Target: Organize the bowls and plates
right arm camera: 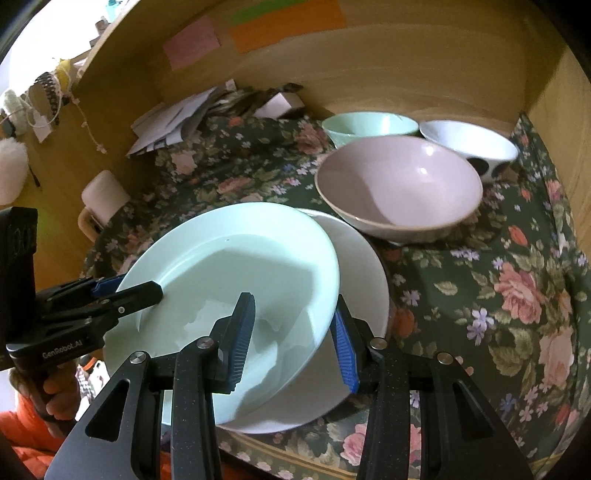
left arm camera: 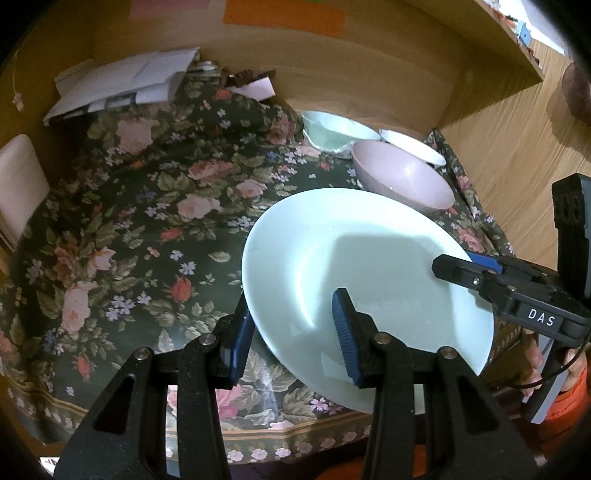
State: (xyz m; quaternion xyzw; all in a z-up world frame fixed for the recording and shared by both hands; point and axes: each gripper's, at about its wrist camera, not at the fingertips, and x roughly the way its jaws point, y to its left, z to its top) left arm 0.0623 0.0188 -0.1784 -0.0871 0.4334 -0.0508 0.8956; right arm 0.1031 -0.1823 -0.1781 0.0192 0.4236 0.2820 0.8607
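My left gripper and right gripper both straddle the rim of the pale green plate, jaws spread, neither clamped. The plate lies tilted over the white plate, at 7 o'clock from the pink bowl. Risk, as I judge it: closing unevenly on the thin, glazed rim could let the plate slip and strike the lower one.

A dark floral tablecloth is covering the table inside a wooden alcove — pink and orange sticky notes are clinging to its far wall, papers lying far left.
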